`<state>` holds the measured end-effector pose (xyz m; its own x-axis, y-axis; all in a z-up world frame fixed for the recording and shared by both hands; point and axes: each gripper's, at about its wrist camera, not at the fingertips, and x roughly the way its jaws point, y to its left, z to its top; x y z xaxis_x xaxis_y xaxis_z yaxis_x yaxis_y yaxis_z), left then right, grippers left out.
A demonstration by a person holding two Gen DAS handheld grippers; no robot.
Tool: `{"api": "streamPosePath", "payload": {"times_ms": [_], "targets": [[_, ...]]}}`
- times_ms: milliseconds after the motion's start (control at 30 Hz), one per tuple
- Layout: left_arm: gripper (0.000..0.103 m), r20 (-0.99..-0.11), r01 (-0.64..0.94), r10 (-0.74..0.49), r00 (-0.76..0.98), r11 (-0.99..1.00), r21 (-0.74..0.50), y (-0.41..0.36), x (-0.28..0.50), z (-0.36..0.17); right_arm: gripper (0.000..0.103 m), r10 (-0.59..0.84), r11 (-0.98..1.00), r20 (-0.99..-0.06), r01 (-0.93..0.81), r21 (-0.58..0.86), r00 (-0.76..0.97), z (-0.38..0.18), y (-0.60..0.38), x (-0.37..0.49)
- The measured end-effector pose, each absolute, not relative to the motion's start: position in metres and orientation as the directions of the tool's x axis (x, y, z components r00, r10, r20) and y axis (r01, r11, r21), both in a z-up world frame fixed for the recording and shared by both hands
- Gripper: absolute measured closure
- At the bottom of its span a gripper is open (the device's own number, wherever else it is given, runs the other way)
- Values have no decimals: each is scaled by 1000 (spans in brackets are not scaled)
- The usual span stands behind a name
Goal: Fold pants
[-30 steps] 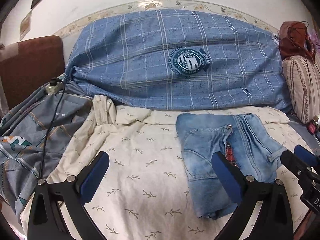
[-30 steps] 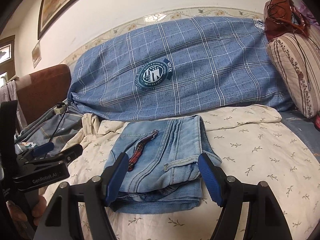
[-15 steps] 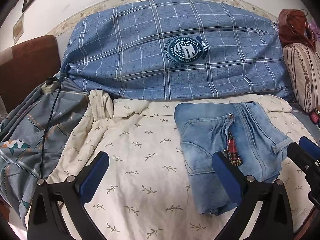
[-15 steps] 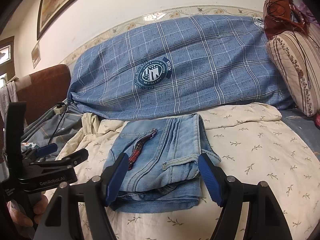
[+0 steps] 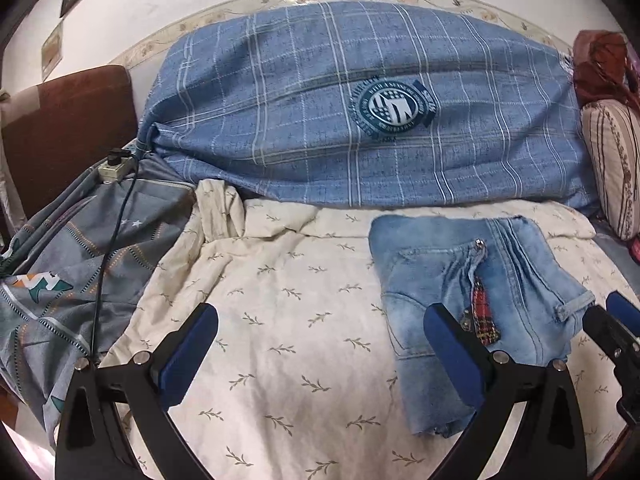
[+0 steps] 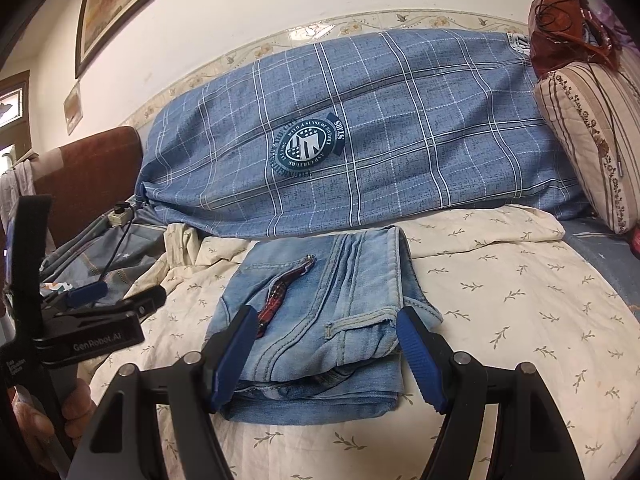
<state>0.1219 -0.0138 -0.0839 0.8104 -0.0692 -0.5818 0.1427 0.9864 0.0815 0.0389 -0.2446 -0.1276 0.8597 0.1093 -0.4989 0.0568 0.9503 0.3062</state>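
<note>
Our left gripper (image 5: 320,350) is wide open, blue pads far apart, nothing btwn them. Our right gripper (image 6: 326,354) is spread wide too, also empty. In the right wrist view the left one (image 6: 116,298) sits off to the left, fingers pointing right, w/ our left hand (image 6: 48,420) wrapped round its handle low down.

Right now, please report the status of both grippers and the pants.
Left gripper open, empty. Right gripper open, empty. Light blue denim pants folded on cream leaf-print sheet. Nothing in the way.
</note>
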Motion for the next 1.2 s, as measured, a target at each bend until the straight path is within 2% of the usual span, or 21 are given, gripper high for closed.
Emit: {"api": "streamPosePath", "payload": {"times_ms": [200, 333, 467, 533, 600, 767, 1200], "targets": [[1, -587, 128, -83, 805, 991, 36, -5, 126, -80, 28, 106, 956, -499, 50, 288, 860, -127, -241, 39], [1, -540, 101, -53, 840, 993, 59, -3, 119, -73, 28, 101, 963, -491, 40, 268, 866, -126, -238, 37], [1, -377, 18, 31, 926, 992, 126, -5, 93, -55, 28, 92, 967, -430, 23, 254, 898, -117, -236, 28], [0, -285, 8, 31, 958, 991, 135, -6, 78, -47, 28, 83, 969, -369, 12, 247, 926, -110, -236, 18], [0, -235, 27, 5, 972, 991, 135, -8, 68, -46, 28, 75, 970, -357, 14, 242, 931, -108, -236, 16], [0, -303, 67, -14, 953, 984, 165, -17, 79, -51, 28, 82, 965, -427, 36, 261, 900, -115, -238, 28], [0, -434, 98, -32, 900, 987, 131, -17, 96, -65, 28, 80, 956, -466, 65, 288, 881, -123, -246, 33]]}}
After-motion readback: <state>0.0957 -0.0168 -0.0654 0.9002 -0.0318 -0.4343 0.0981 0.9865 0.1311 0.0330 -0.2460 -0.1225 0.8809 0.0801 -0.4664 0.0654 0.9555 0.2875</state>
